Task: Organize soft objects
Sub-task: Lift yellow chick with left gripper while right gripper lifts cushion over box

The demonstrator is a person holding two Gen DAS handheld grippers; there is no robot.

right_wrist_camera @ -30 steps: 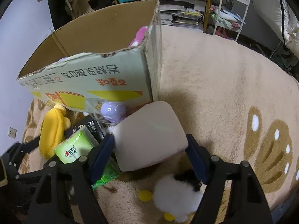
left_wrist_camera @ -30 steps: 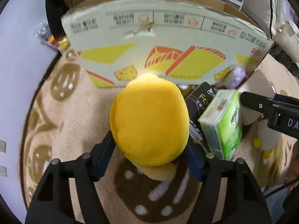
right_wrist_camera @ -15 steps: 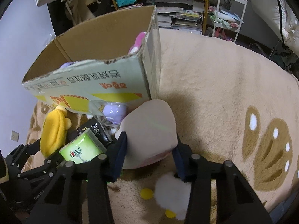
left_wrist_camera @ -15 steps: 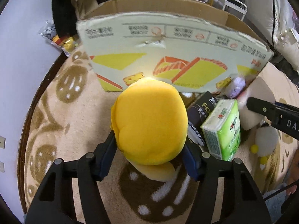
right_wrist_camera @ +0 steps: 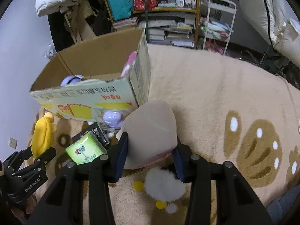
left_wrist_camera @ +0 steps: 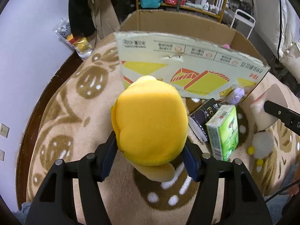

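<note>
My left gripper [left_wrist_camera: 150,159] is shut on a yellow plush toy [left_wrist_camera: 150,125] and holds it above the rug, in front of the open cardboard box [left_wrist_camera: 187,71]. The toy also shows in the right wrist view [right_wrist_camera: 42,133]. My right gripper [right_wrist_camera: 150,157] is shut on a beige soft cushion [right_wrist_camera: 151,129], lifted off the rug near the box's right corner [right_wrist_camera: 138,86]; it also shows in the left wrist view [left_wrist_camera: 270,105]. Inside the box lie a purple toy [right_wrist_camera: 70,79] and a pink toy [right_wrist_camera: 131,61].
On the rug by the box lie a green tissue pack [left_wrist_camera: 224,131], a black packet [left_wrist_camera: 202,116], a bagged lilac toy [right_wrist_camera: 112,118] and a white fluffy toy with yellow balls [right_wrist_camera: 165,185]. Shelves [right_wrist_camera: 150,9] and a white cart [right_wrist_camera: 219,20] stand behind.
Both grippers have risen and pulled back, so the box's inside shows. My right gripper has closed tighter on the cushion and lifted it. The yellow toy stays held.
</note>
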